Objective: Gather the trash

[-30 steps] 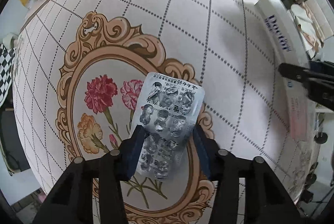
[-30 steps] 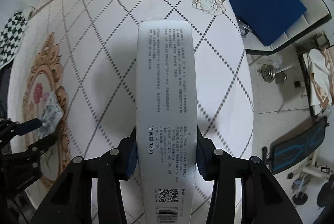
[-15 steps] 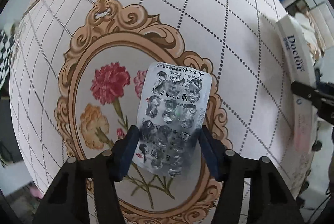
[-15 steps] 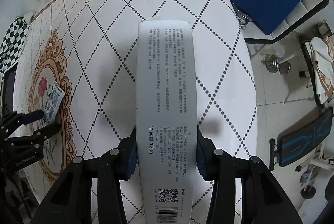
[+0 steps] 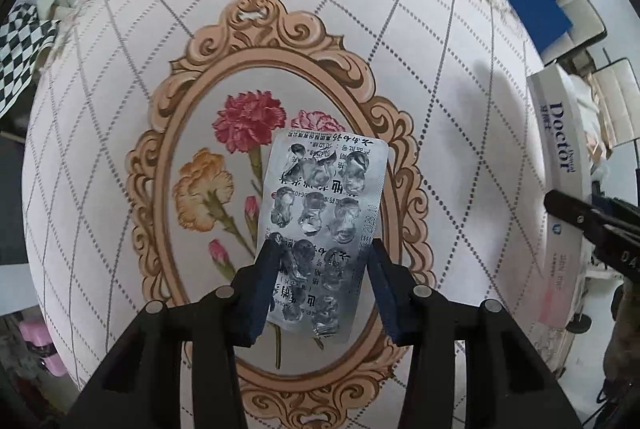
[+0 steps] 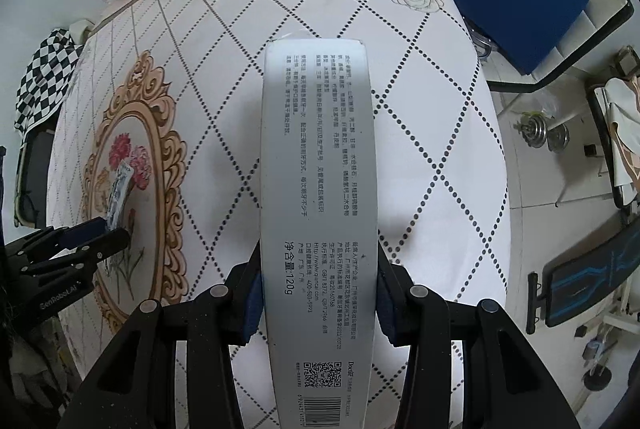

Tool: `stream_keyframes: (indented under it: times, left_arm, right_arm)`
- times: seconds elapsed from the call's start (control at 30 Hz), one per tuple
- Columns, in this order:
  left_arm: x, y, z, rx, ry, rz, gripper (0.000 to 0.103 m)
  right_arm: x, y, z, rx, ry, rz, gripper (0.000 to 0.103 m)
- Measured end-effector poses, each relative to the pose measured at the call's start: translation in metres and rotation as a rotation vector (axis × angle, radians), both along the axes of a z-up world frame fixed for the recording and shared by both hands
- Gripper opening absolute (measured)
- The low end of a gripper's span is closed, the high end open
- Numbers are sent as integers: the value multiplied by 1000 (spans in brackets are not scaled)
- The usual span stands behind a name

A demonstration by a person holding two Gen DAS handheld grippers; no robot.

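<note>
Tablecloth (image 5: 400,29) below; right claw (image 6: 316,293) grips toothpaste box (image 6: 320,169) (closed).

blister packs: 1 (image 5: 324,229) | toothpaste boxes: 1 (image 6: 320,157) | hand-held grippers: 2 (image 5: 322,269) (image 6: 318,281)

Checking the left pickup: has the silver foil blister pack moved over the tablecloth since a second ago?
Yes. In the left wrist view the silver foil blister pack, between the closing left gripper jaws, now overlaps the printed pink carnation from below instead of lying to its right.

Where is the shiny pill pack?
Left wrist view, centre: the pill pack sits between the closing left gripper fingers, above the flower picture on the tablecloth.
</note>
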State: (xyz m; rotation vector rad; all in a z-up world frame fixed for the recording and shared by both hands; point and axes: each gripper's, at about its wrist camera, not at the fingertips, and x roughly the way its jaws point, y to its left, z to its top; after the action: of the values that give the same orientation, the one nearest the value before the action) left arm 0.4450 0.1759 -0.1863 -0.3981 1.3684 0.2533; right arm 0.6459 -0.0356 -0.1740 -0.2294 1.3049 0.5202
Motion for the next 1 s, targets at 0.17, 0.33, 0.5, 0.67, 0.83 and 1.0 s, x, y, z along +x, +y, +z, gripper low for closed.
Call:
stream_keyframes:
  times: [0.17,0.33,0.5,0.67,0.83,1.0]
  left_arm:
    - [-53,-8,46,55,-83,28,41]
    - [-81,-41,55,88,-155,86,41]
    - [-142,-77,67,93,-217,115,41]
    - [-230,-101,72,49,-272,99,41]
    - [-327,-128,74,-41,-297,48,41]
    - [-405,-157,45,-150,-227,44,41]
  right_arm:
    - [-27,-3,14,25,-22,16,48]
    - [-83,-14,26,56,-36,12,48]
    - [-170,-29,36,90,-60,20,48]
    - [-295,-55,48,123,-121,24,48]
    - [-421,-96,39,139,-112,-18,48]
    - [-533,-139,-3,129,29,-31,48]
